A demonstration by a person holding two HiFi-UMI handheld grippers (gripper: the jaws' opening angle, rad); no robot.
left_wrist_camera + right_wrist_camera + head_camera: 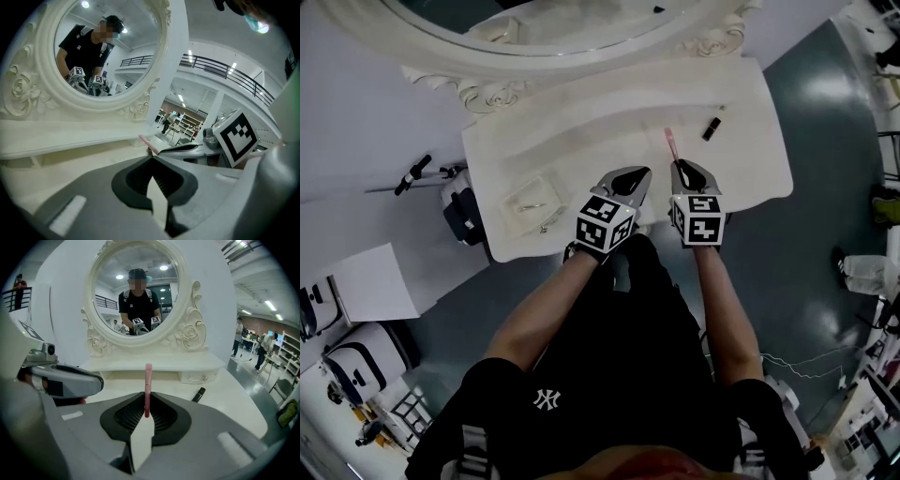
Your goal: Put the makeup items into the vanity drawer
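R gripper [146, 414] pinches pink stick [148, 380] by its near end, jaws narrow, stick's long axis aimed at mirror [136, 291]. L gripper [151, 159] closed, empty. Drawer front [199, 377] sits below mirror's right scroll, looks shut; black tube [198, 394] lies just before it, R side nearer
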